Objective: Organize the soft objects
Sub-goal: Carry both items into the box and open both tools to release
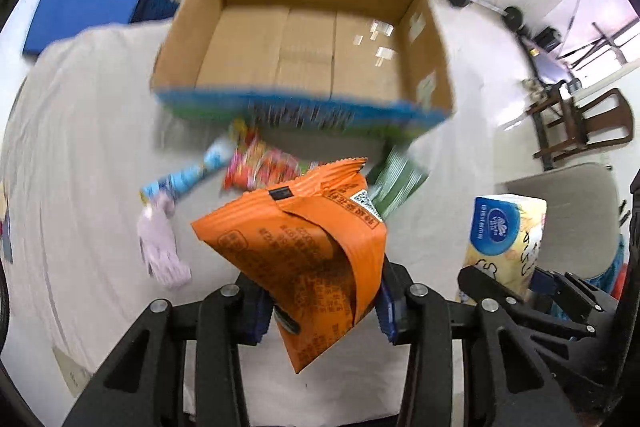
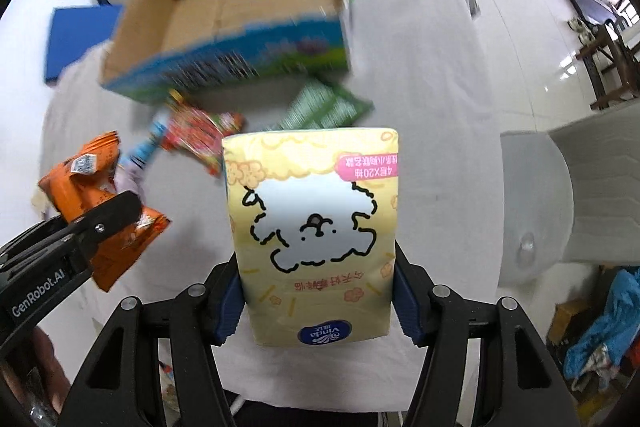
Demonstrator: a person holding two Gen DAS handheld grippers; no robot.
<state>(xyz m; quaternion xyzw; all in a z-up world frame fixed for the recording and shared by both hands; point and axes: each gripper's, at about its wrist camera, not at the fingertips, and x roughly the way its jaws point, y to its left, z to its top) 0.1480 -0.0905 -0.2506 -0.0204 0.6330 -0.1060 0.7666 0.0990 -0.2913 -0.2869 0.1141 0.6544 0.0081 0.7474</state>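
1. Orange snack bag (image 1: 304, 259) hangs crumpled between your left gripper (image 1: 324, 311) pads, clamped on one creased part; it could slide out if you swing fast.
2. Yellow tissue pack (image 2: 316, 227) is squeezed by your right gripper (image 2: 318, 301) low down, so its tall top may tip.
3. Both loads sit just beside each other above the white cloth (image 1: 92, 147); they could collide.
4. Cardboard box (image 1: 304, 43) lies far ahead, open and holding nothing visible.
5. Red packet (image 2: 200, 131), green packet (image 2: 324, 107), blue tube (image 1: 188, 175) and a pale glove (image 1: 160, 247) lie loose near the box.
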